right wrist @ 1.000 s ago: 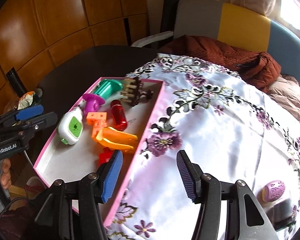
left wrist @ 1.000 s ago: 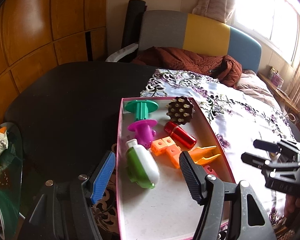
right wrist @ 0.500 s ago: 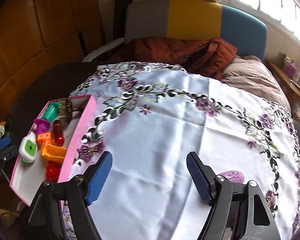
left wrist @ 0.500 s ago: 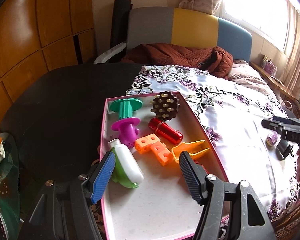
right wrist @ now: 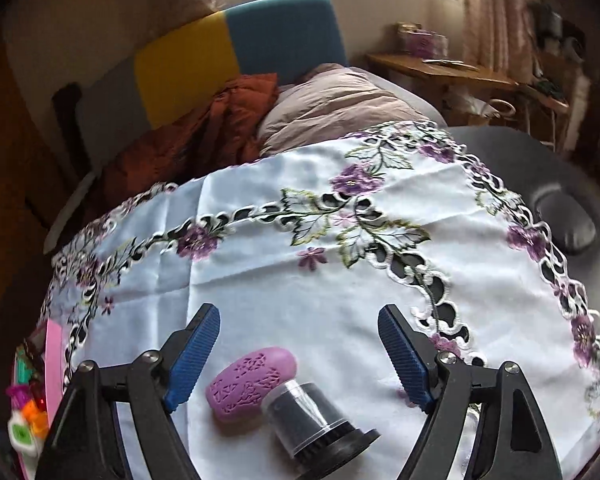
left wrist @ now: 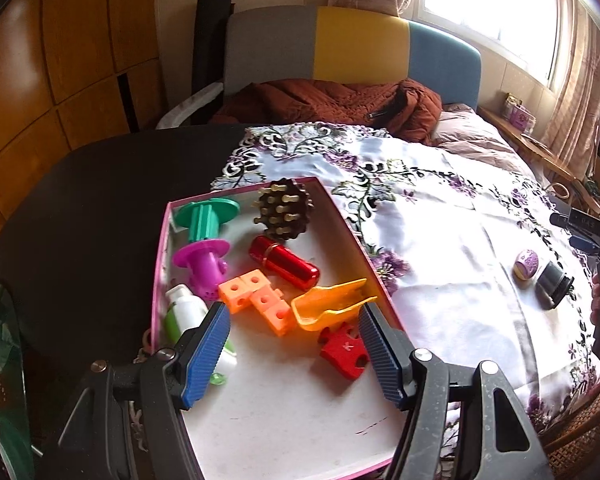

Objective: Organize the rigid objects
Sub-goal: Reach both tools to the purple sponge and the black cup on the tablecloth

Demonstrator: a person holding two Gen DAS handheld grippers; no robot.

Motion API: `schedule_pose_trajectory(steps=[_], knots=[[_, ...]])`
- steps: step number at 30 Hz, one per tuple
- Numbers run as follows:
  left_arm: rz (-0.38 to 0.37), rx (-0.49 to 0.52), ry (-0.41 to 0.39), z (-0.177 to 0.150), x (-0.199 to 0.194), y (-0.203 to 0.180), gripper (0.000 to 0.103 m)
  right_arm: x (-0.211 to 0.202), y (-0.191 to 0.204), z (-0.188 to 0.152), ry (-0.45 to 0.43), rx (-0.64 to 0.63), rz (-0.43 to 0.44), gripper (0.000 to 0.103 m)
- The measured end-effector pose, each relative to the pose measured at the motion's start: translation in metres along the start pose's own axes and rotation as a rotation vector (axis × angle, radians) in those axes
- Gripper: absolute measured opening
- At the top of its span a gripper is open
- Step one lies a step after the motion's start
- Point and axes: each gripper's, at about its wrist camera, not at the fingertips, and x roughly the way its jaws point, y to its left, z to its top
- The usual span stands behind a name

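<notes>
On the left, over the pink-rimmed tray on the dark desk: left hand-held gripper, jaws well apart, gripping nothing. Inside the tray: white and green bottle partly behind the left pad, orange blocks, red cylinder, yellow scoop, red puzzle piece low between the pads, not touched. Further right, on the flowered cloth: right hand-held gripper, jaws wide and opening, nothing pressed. Just behind its fingertips, between the arms: purple oval object, touching a black round cap.
</notes>
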Motion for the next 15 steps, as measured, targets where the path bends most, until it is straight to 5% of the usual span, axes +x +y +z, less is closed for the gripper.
schedule_pose_trajectory(steps=[5,15], knots=[[-0.061,0.046,0.006,0.002,0.003,-0.02,0.067,-0.001,-0.026,0.003,0.001,0.136,-0.027,0.087],[-0.199,0.181,0.034,0.009,0.015,-0.084,0.067,0.005,-0.025,0.0,0.038,0.122,-0.063,0.087]])
